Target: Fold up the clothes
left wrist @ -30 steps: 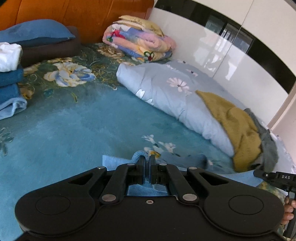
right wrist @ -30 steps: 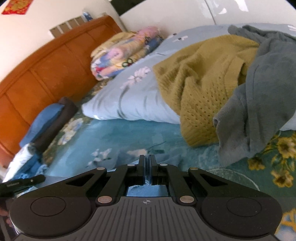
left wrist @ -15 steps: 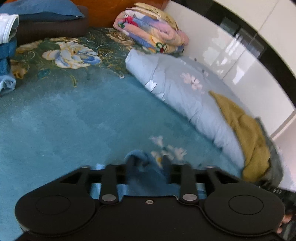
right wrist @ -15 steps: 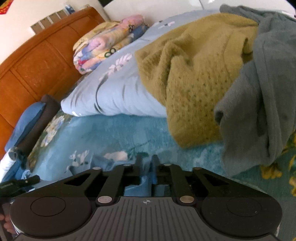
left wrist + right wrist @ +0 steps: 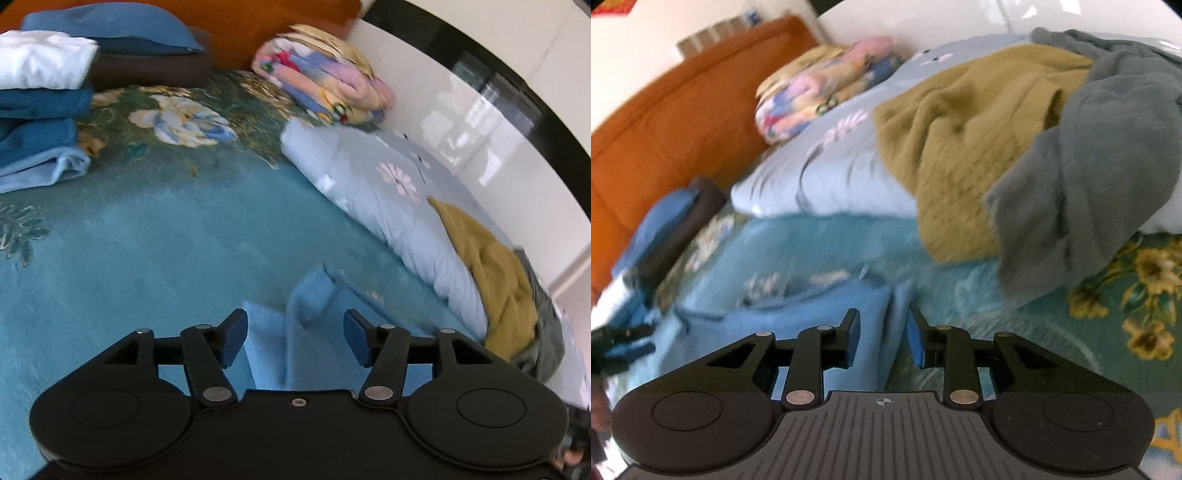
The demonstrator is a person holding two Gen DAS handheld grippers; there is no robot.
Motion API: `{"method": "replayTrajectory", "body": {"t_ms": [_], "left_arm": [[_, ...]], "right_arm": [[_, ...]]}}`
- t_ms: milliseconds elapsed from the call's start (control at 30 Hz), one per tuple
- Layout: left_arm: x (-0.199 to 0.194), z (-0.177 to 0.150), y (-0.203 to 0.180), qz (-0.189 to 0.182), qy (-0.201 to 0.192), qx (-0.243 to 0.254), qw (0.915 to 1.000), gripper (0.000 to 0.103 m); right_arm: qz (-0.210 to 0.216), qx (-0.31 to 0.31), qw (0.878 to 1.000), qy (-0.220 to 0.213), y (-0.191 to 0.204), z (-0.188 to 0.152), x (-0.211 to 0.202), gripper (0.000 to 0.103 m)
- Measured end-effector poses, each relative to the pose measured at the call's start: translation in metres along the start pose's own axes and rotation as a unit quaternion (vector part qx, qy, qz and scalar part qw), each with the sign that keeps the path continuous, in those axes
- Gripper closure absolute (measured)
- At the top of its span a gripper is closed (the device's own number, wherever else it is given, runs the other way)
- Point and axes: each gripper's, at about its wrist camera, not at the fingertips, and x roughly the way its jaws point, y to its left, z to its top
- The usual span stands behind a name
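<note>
Blue garment [image 5: 314, 295] lying loose between spread left fingers [image 5: 232, 334], untouched

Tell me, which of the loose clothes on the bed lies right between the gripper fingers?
The light blue garment, lying on the bedspread in front of both open grippers. The mustard knit sweater and grey garment lie farther off, draped over the pale blue quilt.

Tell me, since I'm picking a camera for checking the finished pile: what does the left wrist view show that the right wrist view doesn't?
Only the left wrist view clearly shows the folded stack, white on top of blues. Only the right wrist view shows the grey garment spread wide and yellow flowers on the bedspread. Both show the light blue garment, mustard sweater and open grippers.
</note>
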Motion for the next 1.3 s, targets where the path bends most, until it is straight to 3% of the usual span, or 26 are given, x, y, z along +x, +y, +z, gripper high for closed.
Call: {"method": "replayTrajectory", "body": {"t_ms": [67,200,267,367,667,800,933,1133,1200,1300], "left_arm": [[0.004,-0.004,-0.011,-0.004,0.007,0.023,0.9997,0.054],[0.019,-0.008,-0.037,-0.003,0.013,0.103,0.9946,0.072],[0.032,-0.008,-0.044,0.005,0.020,0.130,0.9912,0.092],[0.044,-0.007,-0.047,0.010,0.016,0.150,0.9885,0.096],[0.068,-0.003,-0.035,0.036,0.038,0.139,0.9890,0.096],[0.047,-0.010,-0.030,0.027,0.034,0.113,0.9927,0.095],[0.015,-0.035,-0.014,0.019,0.036,0.066,0.9970,0.078],[-0.034,-0.072,0.009,0.007,0.038,-0.006,0.9992,0.071],[-0.050,-0.084,0.017,0.003,0.039,-0.030,0.9988,0.070],[-0.072,-0.102,0.028,-0.004,0.041,-0.068,0.9968,0.068]], "right_arm": [[0.012,-0.008,1.000,0.003,0.011,0.001,0.006,0.078],[0.019,-0.060,0.998,0.013,0.039,0.008,0.019,0.089],[0.010,-0.079,0.997,0.022,0.047,0.012,0.028,0.097],[-0.003,-0.093,0.995,0.031,0.053,0.017,0.040,0.098],[-0.029,-0.077,0.995,0.048,0.039,0.017,0.062,0.098],[-0.003,-0.078,0.997,0.021,0.042,0.018,0.040,0.098],[0.021,-0.058,0.998,0.000,0.030,0.009,0.002,0.097],[0.045,0.030,0.998,0.029,-0.010,-0.033,-0.030,0.083],[0.058,0.044,0.997,0.031,-0.016,-0.045,-0.039,0.067],[0.069,0.067,0.995,0.031,-0.023,-0.054,-0.045,0.067]]}}
